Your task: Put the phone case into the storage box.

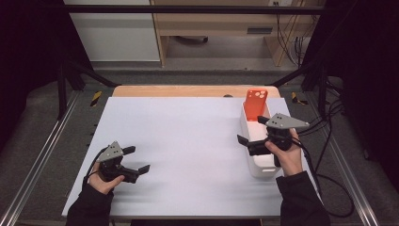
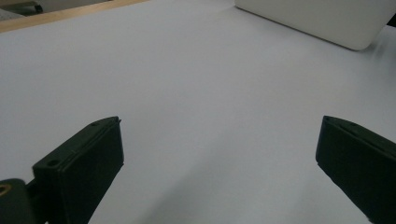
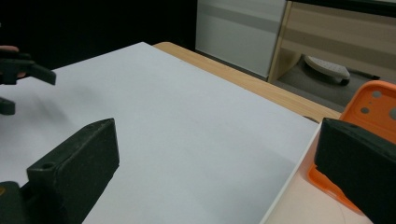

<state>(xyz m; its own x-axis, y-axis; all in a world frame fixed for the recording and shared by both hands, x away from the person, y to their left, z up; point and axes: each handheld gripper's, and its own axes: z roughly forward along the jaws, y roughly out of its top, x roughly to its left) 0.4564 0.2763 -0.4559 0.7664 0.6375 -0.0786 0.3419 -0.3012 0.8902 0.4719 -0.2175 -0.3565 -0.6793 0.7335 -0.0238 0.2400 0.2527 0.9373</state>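
Count: 2 tools, left tool (image 1: pixel 137 159) & right tool (image 1: pixel 251 131); 1 white bin (image 1: pixel 259 165); 1 orange phone case (image 1: pixel 256 104).

An orange plastic phone case (image 1: pixel 256 104) stands tilted in the far end of a white rectangular plastic bin (image 1: pixel 256 141) near the surface's right edge.

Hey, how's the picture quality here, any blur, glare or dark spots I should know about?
High view: the white table is evenly lit with soft shadows under both hand-held grippers, and the surroundings fall to near black. Left gripper view: the near jaws are slightly soft, the white bin looks pale and low in contrast, no harsh glare. Right gripper view: the orange phone case is sharp enough, and the left hand-held gripper farther off looks blurred.
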